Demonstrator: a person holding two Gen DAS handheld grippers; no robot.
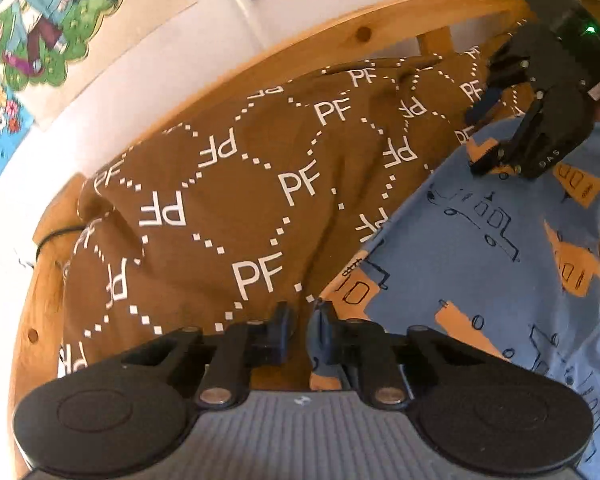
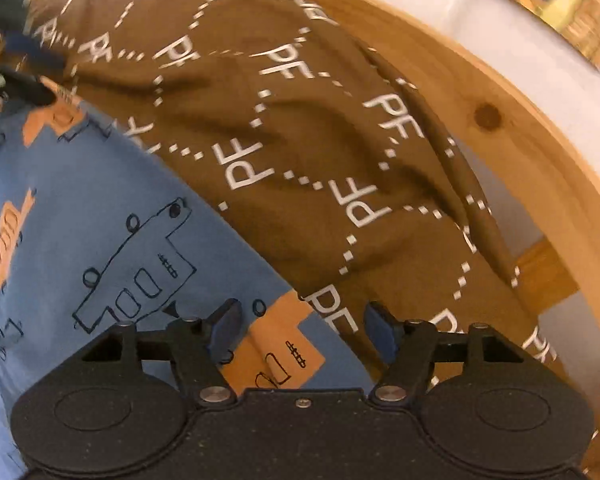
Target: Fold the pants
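The pants (image 1: 480,264) are blue with orange and outlined vehicle prints, lying on a brown "PF" patterned bedcover (image 1: 228,184). My left gripper (image 1: 304,320) is shut on a corner of the pants' edge. My right gripper (image 1: 480,136) shows at the upper right of the left wrist view, jaws apart over the far edge of the pants. In the right wrist view my right gripper (image 2: 300,328) is open, with the pants' edge (image 2: 276,344) lying between and below its fingers. The left gripper (image 2: 16,76) shows at the top left there.
A wooden bed frame (image 1: 340,44) curves behind the bedcover, against a white wall with colourful posters (image 1: 48,20). The frame rail (image 2: 512,120) runs close on the right in the right wrist view. A thin black cable (image 1: 56,236) lies at the left edge.
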